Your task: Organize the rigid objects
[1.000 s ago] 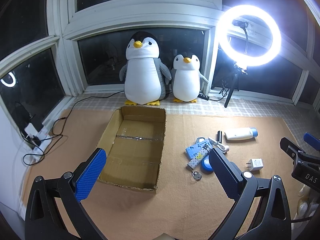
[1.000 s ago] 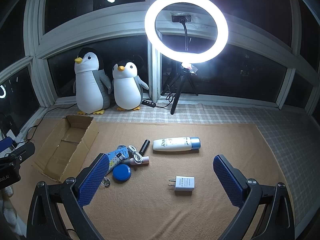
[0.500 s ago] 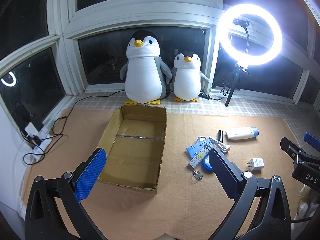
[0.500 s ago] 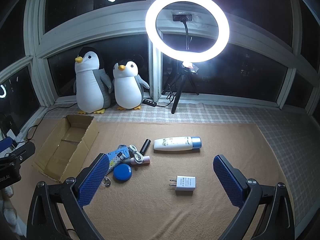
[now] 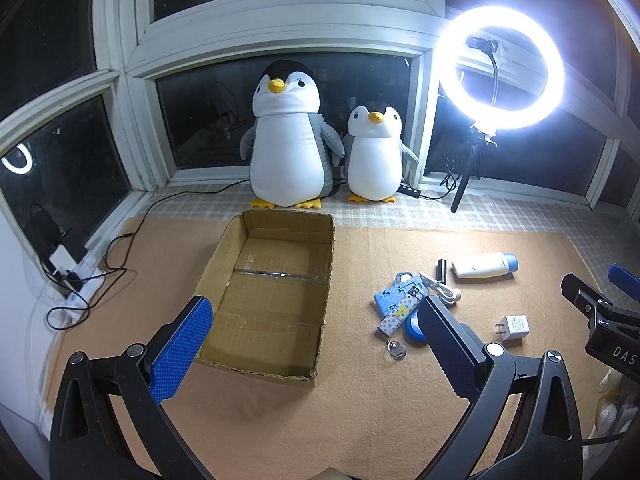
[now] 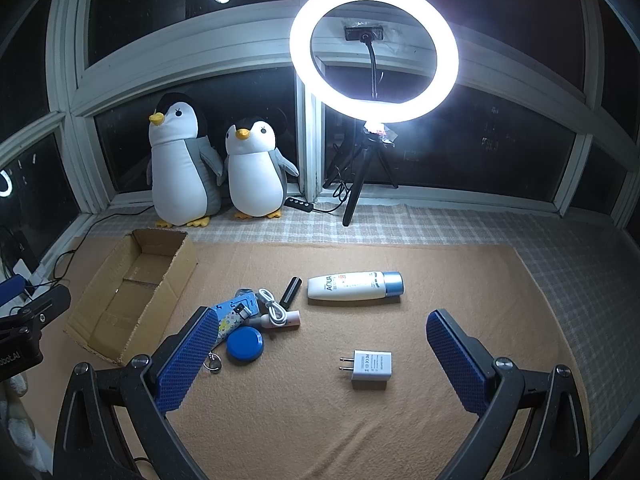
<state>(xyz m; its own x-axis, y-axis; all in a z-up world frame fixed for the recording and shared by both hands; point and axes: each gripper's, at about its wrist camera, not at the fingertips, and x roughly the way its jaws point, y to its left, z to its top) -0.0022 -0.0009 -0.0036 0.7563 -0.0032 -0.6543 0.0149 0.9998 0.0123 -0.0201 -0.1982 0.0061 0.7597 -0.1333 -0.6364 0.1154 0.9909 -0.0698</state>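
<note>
An open, empty cardboard box (image 5: 280, 280) lies on the orange mat; it also shows in the right wrist view (image 6: 132, 292). Right of it lie a white bottle with a blue cap (image 6: 354, 286), a black tube (image 6: 289, 291), a white cable (image 6: 272, 308), a patterned blue case with a key ring (image 6: 236, 314), a blue round lid (image 6: 244, 343) and a white charger plug (image 6: 370, 369). My left gripper (image 5: 316, 340) is open and empty, above the box's near edge. My right gripper (image 6: 320, 356) is open and empty, held over the mat above the charger.
Two plush penguins (image 5: 288, 140) stand at the window behind the box. A lit ring light on a tripod (image 6: 374, 52) stands at the back. Cables and a power strip (image 5: 72, 280) lie at the left edge. A checked cloth (image 6: 440, 224) borders the mat.
Both views have shifted very slightly; the grippers stay open and nothing on the mat has moved.
</note>
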